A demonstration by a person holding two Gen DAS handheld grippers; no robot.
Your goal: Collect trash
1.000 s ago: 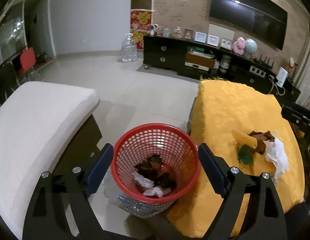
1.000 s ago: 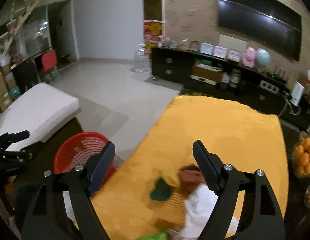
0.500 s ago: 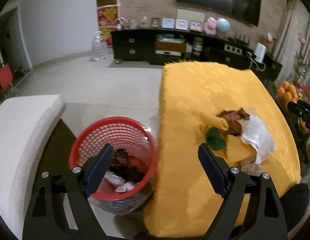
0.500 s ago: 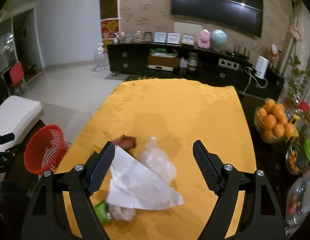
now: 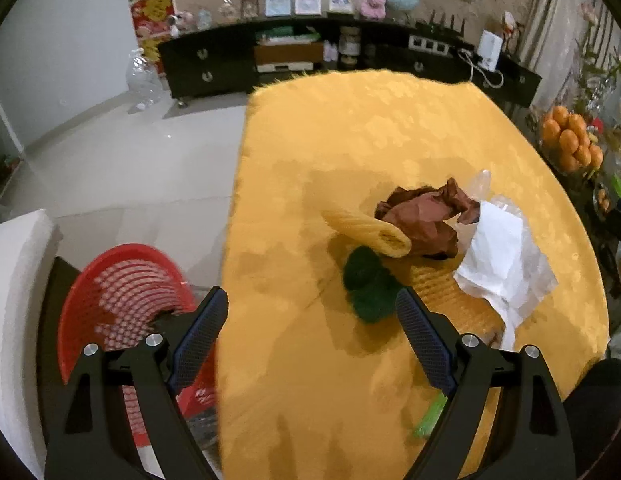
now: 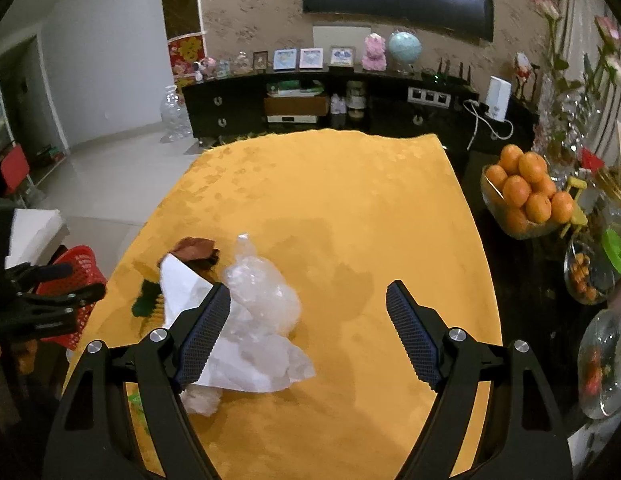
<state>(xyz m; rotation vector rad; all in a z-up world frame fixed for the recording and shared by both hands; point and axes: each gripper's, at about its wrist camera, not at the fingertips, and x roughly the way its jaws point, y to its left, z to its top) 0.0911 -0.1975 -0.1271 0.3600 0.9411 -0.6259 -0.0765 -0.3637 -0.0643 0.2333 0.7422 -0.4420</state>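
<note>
1. The trash lies heaped near the left edge of the yellow-clothed bench [image 6: 350, 208]: crumpled brown paper [image 5: 424, 216], a white paper sheet [image 5: 506, 256], a clear plastic bag [image 6: 266, 292] and a dark green scrap [image 5: 368, 284].
2. The red mesh plastic basket [image 5: 122, 292] stands on the floor beside that edge, presumably for short drops.
3. The left gripper [image 5: 310, 332] and right gripper [image 6: 308, 330] both hang spread wide and empty above the bench, seemingly readied for picking.

Both wrist views looking steeply down along fingers onto yellow table [image 5: 350, 140], facing TV wall. Left view sitting nearer red basket [image 5: 122, 280]; both sharing trash pile [image 6: 246, 304].
</note>
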